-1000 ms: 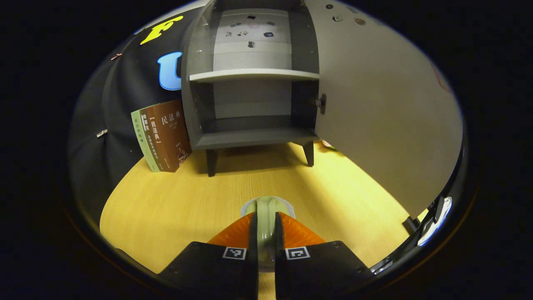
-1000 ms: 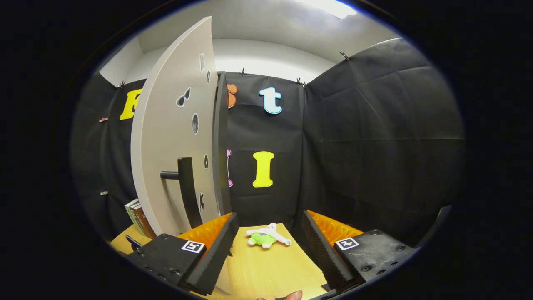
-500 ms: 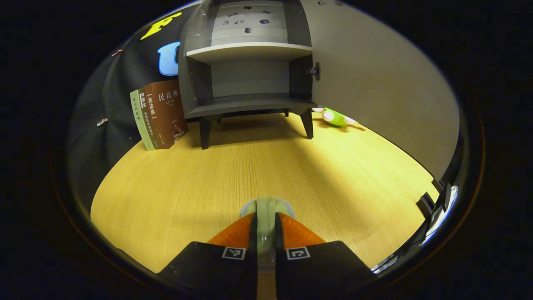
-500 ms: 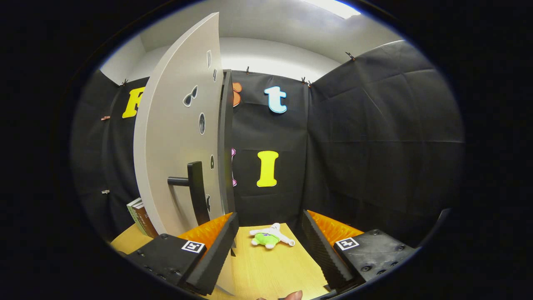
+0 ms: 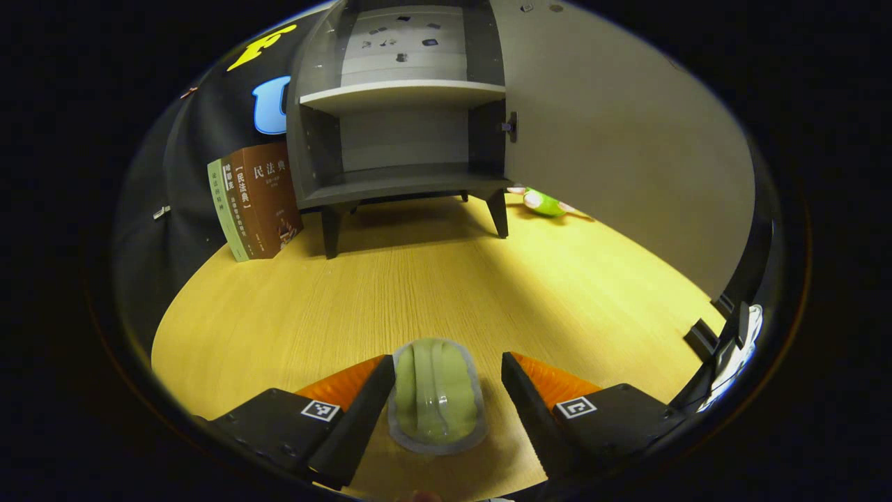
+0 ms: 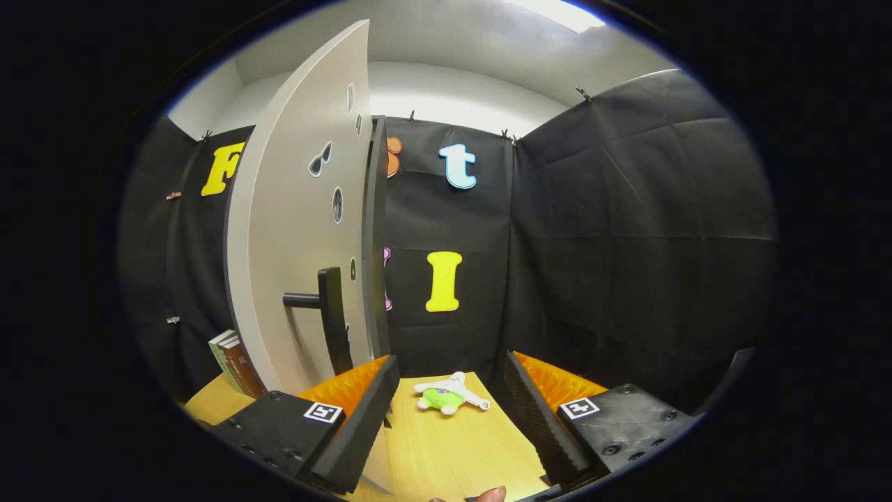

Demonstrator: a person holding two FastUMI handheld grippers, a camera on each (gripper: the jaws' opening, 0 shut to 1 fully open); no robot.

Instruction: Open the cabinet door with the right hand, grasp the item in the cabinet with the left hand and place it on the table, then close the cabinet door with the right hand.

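L gripper [image 5: 440,390] fingers wide apart, green packet [image 5: 437,394] lying flat on the table [image 5: 279,314] between them, touching neither, long axis running along the fingers. So item looks placed. Next is the cabinet door [image 6: 300,230], standing open. R gripper [image 6: 451,411] also spread, empty, door handle [image 6: 327,321] just up-left of its left finger; R hand is nearer.
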